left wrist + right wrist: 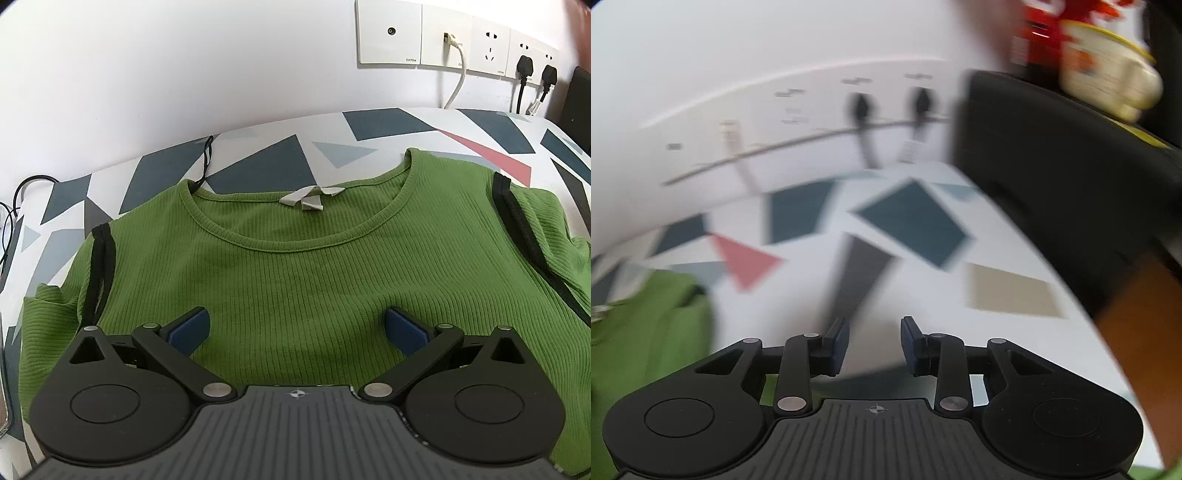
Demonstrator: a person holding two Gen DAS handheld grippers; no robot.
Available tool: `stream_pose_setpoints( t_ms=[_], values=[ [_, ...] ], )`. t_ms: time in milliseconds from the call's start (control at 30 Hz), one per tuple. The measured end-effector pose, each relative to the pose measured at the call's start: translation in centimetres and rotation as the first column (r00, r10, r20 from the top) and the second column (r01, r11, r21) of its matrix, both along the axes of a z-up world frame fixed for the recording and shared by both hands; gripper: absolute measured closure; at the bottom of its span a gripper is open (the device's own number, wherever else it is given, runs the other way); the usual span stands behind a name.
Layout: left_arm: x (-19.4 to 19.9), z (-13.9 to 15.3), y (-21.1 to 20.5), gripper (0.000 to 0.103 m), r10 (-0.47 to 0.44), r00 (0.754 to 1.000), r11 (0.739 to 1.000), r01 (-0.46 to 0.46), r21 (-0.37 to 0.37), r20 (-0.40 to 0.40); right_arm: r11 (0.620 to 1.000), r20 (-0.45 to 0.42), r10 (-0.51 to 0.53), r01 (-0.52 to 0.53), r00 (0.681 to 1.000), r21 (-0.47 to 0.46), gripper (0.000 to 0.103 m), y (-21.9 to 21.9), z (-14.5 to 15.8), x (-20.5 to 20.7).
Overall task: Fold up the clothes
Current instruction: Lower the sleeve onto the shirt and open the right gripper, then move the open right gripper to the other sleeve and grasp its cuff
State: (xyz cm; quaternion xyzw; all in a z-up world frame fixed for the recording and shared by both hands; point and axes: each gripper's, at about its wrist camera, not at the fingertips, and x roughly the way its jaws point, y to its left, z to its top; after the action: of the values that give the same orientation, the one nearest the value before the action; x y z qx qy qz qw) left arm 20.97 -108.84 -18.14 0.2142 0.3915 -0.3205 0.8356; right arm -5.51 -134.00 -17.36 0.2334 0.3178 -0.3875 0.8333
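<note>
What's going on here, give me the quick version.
A person with a gripper in each hand is set to fold a green ribbed top, which lies flat and unfolded on the patterned table, neckline toward the wall. The left gripper hovers over the top's chest, jaws wide open, holding nothing. The right gripper is off to the side above bare table, jaws partly open and empty.

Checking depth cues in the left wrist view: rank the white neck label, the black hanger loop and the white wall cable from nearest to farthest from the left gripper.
1. White neck label, inside the green top's collar, straight ahead of the left gripper.
2. Black hanger loop, on the tablecloth, up-left.
3. White wall cable, plugged in at upper right.
</note>
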Motion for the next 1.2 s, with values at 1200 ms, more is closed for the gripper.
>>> stream_pose_setpoints(
  t_ms=[1200],
  values=[
    [-0.2,-0.1,0.2,0.0,-0.002,1.0,1.0,0.003,-0.022,0.017,0.422,0.134,-0.903,0.901,0.408,0.101,0.057,4.1,-2.7,-27.2]
  ],
)
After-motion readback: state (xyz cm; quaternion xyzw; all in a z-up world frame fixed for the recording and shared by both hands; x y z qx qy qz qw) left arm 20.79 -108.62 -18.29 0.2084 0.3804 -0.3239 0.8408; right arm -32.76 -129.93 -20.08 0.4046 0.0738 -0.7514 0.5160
